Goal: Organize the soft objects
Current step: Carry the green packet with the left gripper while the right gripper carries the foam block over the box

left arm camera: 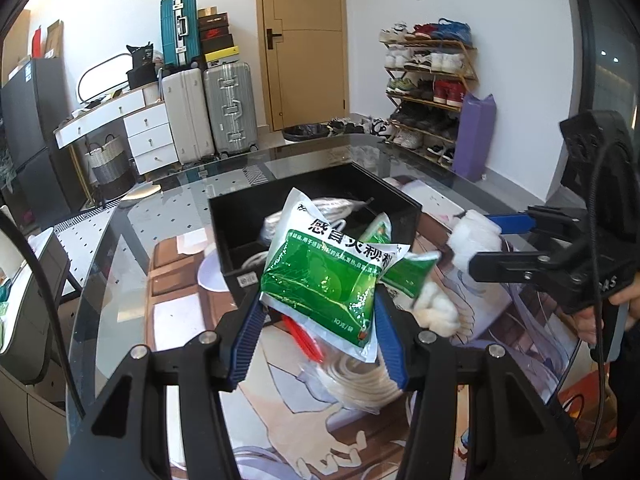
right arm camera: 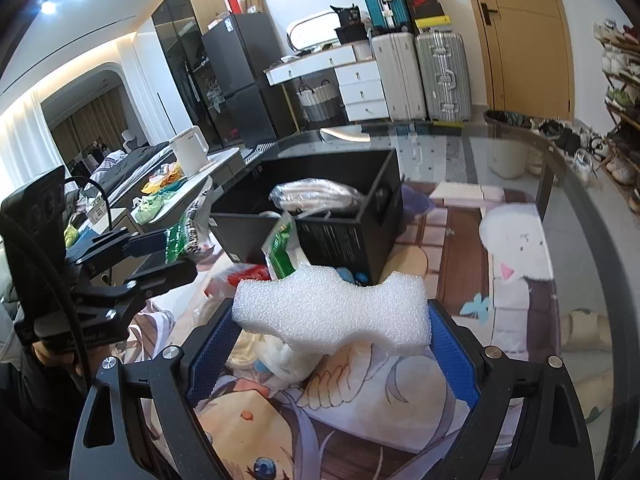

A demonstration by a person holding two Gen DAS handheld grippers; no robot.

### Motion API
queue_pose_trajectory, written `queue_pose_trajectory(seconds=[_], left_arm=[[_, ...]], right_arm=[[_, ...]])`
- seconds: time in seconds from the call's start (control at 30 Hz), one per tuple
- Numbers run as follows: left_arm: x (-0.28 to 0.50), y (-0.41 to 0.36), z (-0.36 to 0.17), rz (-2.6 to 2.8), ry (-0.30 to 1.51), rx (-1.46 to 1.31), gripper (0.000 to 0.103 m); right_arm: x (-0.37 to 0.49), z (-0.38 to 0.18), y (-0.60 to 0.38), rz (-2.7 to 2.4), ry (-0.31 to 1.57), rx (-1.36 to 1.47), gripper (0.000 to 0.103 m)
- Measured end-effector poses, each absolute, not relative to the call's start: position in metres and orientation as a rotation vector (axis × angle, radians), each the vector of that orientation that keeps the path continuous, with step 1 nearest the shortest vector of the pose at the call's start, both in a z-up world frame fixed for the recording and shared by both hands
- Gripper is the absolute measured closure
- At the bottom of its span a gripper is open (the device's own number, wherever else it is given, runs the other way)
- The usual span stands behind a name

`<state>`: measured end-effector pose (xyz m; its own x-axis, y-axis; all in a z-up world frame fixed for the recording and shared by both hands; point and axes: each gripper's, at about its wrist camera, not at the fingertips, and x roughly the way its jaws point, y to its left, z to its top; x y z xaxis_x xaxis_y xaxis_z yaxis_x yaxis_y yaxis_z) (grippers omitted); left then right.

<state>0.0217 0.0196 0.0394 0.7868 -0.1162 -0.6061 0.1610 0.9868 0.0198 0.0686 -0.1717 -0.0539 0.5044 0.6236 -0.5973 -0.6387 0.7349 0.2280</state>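
Note:
My left gripper [left arm camera: 318,312] is shut on a green and white medicine pouch [left arm camera: 328,276] and holds it above the mat, just in front of the black box [left arm camera: 236,208]. My right gripper [right arm camera: 332,320] is shut on a white foam block [right arm camera: 332,312], held above the mat near the box [right arm camera: 340,236]. The box holds a bagged white rope coil [right arm camera: 316,196]. Another green pouch [right arm camera: 282,248] leans on the box's front wall. A bagged rope coil [left arm camera: 360,384], white cotton [left arm camera: 436,312] and a red item [left arm camera: 304,340] lie on the mat.
A printed anime mat [right arm camera: 460,248] covers the round glass table [left arm camera: 120,272]. Suitcases [left arm camera: 228,108], a white drawer unit [left arm camera: 148,128] and a shoe rack [left arm camera: 428,84] stand beyond the table. A side counter with a white kettle [right arm camera: 190,152] is at the left.

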Motion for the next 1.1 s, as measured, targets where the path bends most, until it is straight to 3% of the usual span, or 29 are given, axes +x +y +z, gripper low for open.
queue_pose_trajectory(seconds=[0.53,1.1], left_arm=[[0.054,0.031,0.055,-0.101,0.64,0.052,0.051],[0.083,0.03,0.053,-0.073,0.663,0.054,0.051]], right_arm=[[0.07,-0.011,-0.131,0.8,0.639,-0.163,0.012],[0.113,-0.003,-0.091,0.827,0.647,-0.263,0.012]])
